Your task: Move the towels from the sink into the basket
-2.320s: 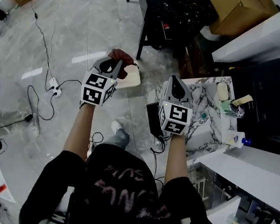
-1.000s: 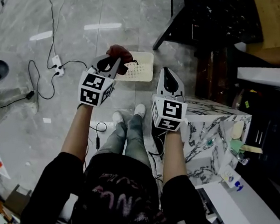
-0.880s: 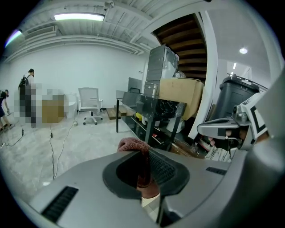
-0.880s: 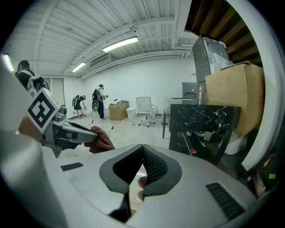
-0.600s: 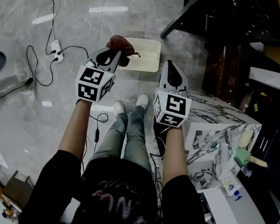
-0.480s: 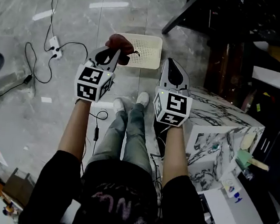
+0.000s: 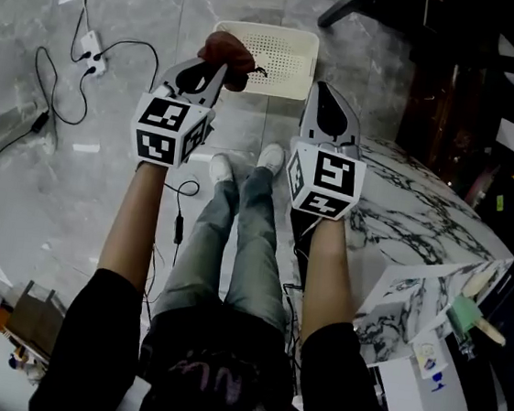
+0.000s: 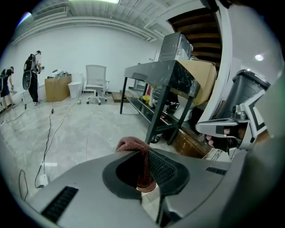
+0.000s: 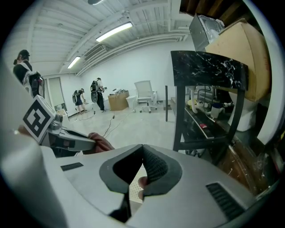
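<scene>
Head view puts the left gripper [image 7: 215,68], clamped on the reddish towel [image 7: 229,49], over the basket's [image 7: 287,63] near-left corner, while the right gripper [image 7: 330,96] is closed and empty.

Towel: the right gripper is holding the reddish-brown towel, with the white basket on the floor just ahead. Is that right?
No: it is the left gripper that holds the reddish-brown towel. The left gripper view shows it pinched between that gripper's jaws. The white basket does stand on the floor just ahead.
</scene>
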Tool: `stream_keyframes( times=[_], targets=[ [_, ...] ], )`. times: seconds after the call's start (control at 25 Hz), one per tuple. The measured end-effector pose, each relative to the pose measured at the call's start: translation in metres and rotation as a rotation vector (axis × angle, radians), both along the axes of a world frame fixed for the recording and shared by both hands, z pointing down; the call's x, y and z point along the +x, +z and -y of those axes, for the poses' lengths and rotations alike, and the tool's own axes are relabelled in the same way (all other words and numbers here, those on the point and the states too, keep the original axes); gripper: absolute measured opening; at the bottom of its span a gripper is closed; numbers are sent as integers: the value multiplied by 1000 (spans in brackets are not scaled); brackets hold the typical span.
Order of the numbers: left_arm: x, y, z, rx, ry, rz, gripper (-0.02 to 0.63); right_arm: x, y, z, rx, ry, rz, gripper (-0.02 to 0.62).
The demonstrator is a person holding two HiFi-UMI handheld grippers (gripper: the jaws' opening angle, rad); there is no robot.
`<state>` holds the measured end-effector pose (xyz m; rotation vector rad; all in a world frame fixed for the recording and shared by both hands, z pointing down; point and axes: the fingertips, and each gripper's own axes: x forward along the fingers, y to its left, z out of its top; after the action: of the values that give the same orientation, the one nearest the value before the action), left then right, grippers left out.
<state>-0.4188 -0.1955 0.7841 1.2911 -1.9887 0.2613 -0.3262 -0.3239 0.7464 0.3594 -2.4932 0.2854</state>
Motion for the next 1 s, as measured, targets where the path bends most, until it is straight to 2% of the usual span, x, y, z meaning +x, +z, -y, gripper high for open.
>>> stream_keyframes(
  times=[0.2, 0.6, 1.0],
  targets=[
    [-2, 52, -9, -18, -22, -25, 49, -2, 58, -7, -26, -1, -35, 15],
    [2, 157, -16, -70, 3, -45, 49, -5, 162, -13, -52, -47, -88, 15],
    [1, 234, -8, -73, -11, -58, 51, -4, 238, -16, -71, -58, -119, 15]
  ],
)
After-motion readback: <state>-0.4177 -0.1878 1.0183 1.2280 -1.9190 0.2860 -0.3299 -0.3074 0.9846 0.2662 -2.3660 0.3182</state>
